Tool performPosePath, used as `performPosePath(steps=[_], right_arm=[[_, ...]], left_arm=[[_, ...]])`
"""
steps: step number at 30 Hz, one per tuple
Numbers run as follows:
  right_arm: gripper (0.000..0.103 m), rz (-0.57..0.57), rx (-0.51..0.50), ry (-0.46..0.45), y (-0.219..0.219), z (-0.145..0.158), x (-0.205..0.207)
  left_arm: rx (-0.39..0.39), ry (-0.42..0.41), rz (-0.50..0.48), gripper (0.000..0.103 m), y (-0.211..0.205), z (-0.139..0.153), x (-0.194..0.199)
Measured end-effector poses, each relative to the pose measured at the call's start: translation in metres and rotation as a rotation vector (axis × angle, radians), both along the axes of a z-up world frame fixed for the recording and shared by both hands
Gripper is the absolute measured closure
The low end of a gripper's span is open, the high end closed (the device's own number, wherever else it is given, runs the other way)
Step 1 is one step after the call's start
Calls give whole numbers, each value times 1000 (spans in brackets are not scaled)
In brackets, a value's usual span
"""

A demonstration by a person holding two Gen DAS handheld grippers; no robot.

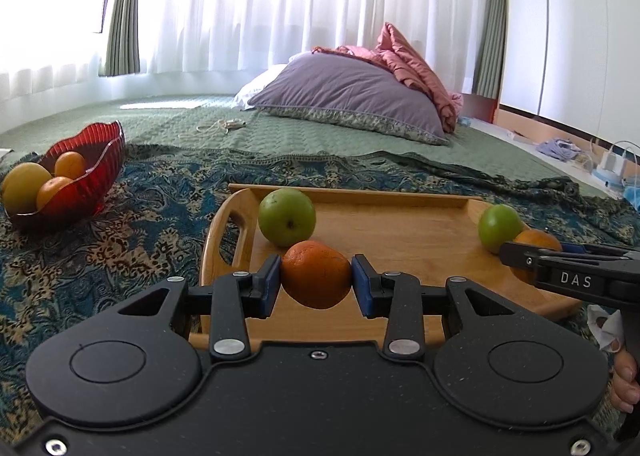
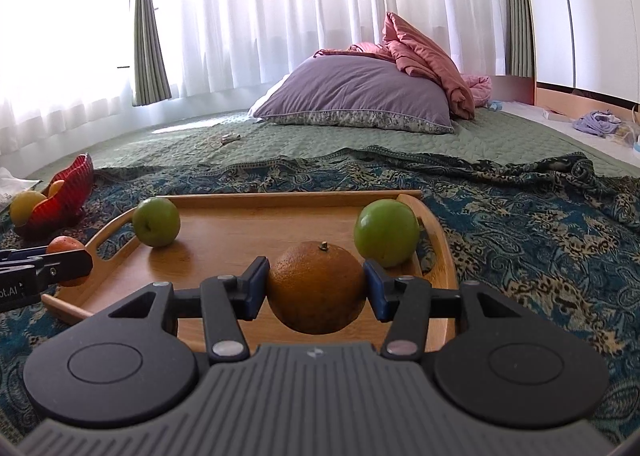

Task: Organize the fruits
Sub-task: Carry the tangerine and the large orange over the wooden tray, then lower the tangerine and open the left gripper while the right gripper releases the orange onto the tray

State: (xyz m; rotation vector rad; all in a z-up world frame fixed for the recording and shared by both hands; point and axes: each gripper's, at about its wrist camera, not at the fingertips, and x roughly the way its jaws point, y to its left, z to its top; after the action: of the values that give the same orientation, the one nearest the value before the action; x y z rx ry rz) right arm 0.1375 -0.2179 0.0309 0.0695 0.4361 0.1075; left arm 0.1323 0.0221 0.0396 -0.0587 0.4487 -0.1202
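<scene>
Over at the far left of the left wrist view, a red glass bowl (image 1: pixel 84 175) on the patterned blanket (image 1: pixel 132 240), holding a yellow fruit (image 1: pixel 25 185) and two oranges, one at the back (image 1: pixel 70 164) and one at the front (image 1: pixel 53 191). Right of it, a wooden tray (image 1: pixel 400 240) with a green apple (image 1: pixel 286 217) near its left handle. Just below that apple, at frame centre, a first orange (image 1: pixel 316 274) pinched between the blue pads (image 1: pixel 269 286) of the left gripper (image 1: pixel 316 284), pads pressed on both its flanks, fruit seemingly raised off the tray floor. Farther right, a second green apple (image 1: pixel 498 228) by the tray's right edge, and beside it the right gripper (image 1: pixel 532 260), side-on, partly covering a second orange (image 1: pixel 538 240). In the right wrist view, at centre, right gripper (image 2: pixel 316 288) clamped on that second orange (image 2: pixel 316 288), stem up, blue pads (image 2: pixel 256 288) touching either side; same apple (image 2: pixel 386 232) just behind and to its right, other apple (image 2: pixel 156 221) at upper left of the tray (image 2: pixel 240 236). Purple pillow (image 1: pixel 352 95) and pink quilt (image 1: pixel 416 67) well apart, at upper centre.
</scene>
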Motion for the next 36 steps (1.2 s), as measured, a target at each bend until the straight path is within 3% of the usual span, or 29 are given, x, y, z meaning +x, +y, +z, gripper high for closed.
performPosePath(steps=[20,36], right_arm=[[48,18,16,97,13,-10,66],[48,19,13,123,21,-21,80]], left_arm=[[-23,77,-36,67,-23,-16,80],[4,92,-55,67,-34,-26,99]])
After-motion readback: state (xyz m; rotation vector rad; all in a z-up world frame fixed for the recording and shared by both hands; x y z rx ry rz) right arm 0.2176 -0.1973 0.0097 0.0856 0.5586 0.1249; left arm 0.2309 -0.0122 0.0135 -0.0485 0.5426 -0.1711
